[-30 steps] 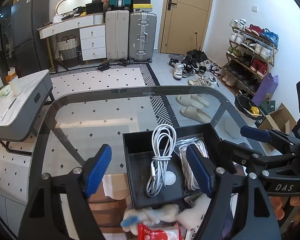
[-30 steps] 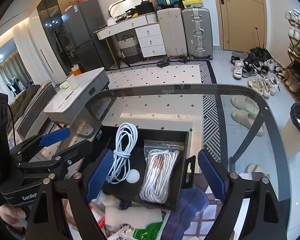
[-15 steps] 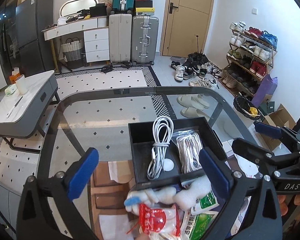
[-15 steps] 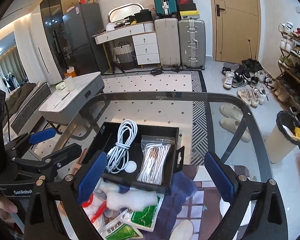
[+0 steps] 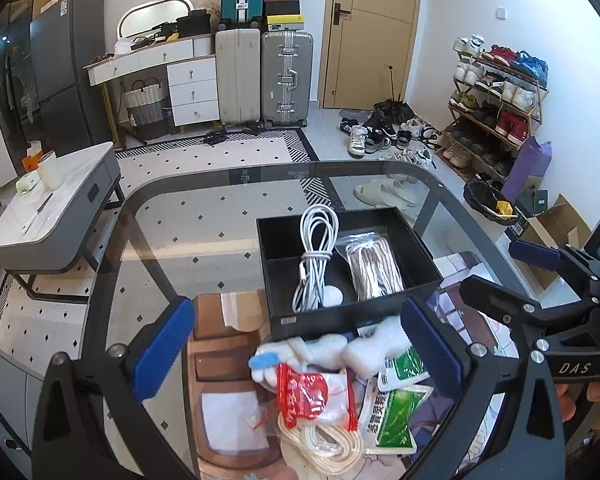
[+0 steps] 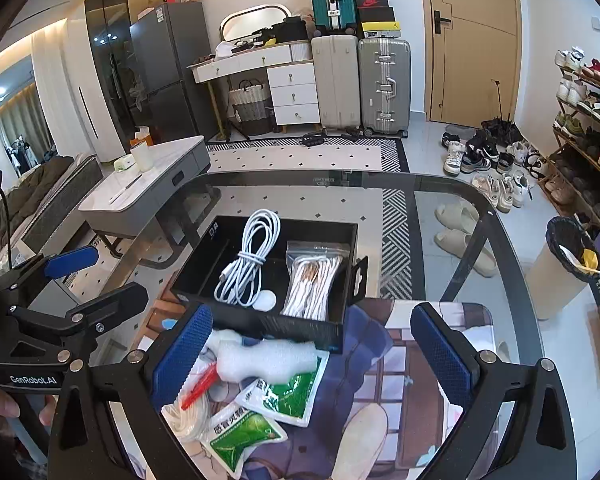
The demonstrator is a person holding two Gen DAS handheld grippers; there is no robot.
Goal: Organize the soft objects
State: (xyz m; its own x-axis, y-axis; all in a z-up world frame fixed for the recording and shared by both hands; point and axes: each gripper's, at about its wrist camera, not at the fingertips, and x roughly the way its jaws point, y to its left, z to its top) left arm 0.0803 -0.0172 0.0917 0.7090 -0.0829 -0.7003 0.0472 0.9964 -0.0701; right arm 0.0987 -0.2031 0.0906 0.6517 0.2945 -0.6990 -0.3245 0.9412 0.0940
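A black box (image 5: 420, 246) (image 6: 342, 332) stands on the glass table and holds a coiled white cable (image 5: 316, 256) (image 6: 248, 260) and a bagged cable bundle (image 5: 374, 266) (image 6: 314, 282). In front of it lie white foam pieces (image 5: 376, 346) (image 6: 266, 356), a red-topped bag (image 5: 314, 396), green sachets (image 5: 396, 416) (image 6: 284, 394) and a cream cord coil (image 5: 324, 446). My left gripper (image 5: 296, 354) is open above this pile. My right gripper (image 6: 312, 354) is open and empty over the pile and the printed mat (image 6: 412, 376).
The glass table's (image 6: 400, 184) dark rim curves around the far side. A grey side table (image 5: 52, 216) stands to the left. A shoe rack (image 5: 496, 96), slippers, a bin (image 6: 572, 248) and suitcases stand on the floor beyond.
Both grippers have drawn back and risen from the box. The pile of foam, bags and cord in front of the box has come into view.
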